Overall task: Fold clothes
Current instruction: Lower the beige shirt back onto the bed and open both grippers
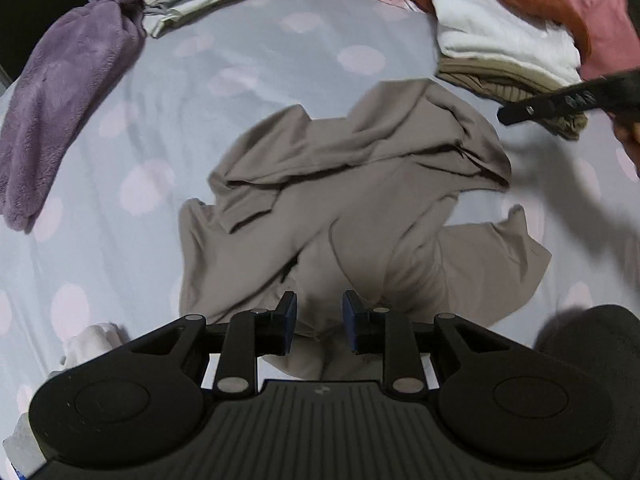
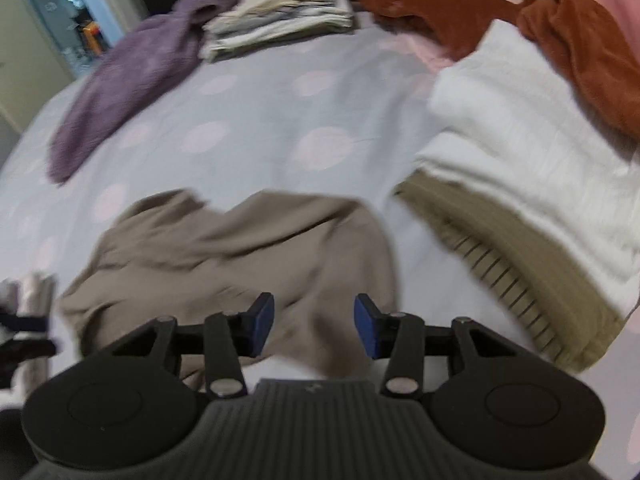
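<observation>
The crumpled taupe jersey garment (image 1: 352, 200) lies heaped on the bed directly under and ahead of both pairs of tongs, so whichever moves next has only to go down and forward. From the left tongs (image 1: 319, 322) the cloth starts right beneath the blue pads and runs away up the bed, its long axis roughly straight ahead, with a short sleeve flaring off to the right. The left tongs stand parted with a narrow gap, nothing clamped, the fabric showing through between them. The right tongs (image 2: 315, 327) are spread wider and also released, poised over the near right edge of the same garment (image 2: 240, 256); I judge the two about equally near, each over its own side.

The garment looks thin, soft and limp, folded over itself in loose ridges, so it should drape and slide rather than hold shape. The pale grey bedsheet with pink dots (image 1: 280, 52) lies smooth under it. Just right of the right tongs sits a folded stack of white towelling over olive ribbed knit (image 2: 532, 184). Far ahead to the left sprawls a fluffy purple fleece garment (image 1: 60, 100).
</observation>
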Tool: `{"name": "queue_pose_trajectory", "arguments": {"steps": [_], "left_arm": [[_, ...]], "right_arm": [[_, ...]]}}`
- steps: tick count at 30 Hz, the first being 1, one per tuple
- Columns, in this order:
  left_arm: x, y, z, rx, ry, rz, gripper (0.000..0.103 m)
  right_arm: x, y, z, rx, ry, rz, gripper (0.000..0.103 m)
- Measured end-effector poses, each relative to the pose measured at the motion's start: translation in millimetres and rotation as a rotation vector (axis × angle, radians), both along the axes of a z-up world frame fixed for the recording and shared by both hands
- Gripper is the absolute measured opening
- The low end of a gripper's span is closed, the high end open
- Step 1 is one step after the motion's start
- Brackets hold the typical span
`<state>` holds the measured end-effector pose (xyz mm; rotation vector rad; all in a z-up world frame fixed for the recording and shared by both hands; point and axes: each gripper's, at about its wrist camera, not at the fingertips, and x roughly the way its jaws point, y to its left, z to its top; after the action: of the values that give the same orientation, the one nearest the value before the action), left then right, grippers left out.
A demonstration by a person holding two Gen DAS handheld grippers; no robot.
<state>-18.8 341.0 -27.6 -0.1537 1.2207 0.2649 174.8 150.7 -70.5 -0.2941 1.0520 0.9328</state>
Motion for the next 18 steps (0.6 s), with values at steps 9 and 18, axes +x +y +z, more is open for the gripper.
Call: {"name": "queue_pose_trajectory", "arguments": {"steps": [9, 18], "left_arm": [[21, 34, 25, -0.025, -0.068, -0.028, 0.025], [102, 2, 16, -0.107, 0.021, -0.351, 0.030]], "right_arm": [[-126, 12, -24, 0.169, 0.206, -0.126, 0.048], [-198, 44, -33, 0.276, 0.186, -0.316, 0.040]]}}
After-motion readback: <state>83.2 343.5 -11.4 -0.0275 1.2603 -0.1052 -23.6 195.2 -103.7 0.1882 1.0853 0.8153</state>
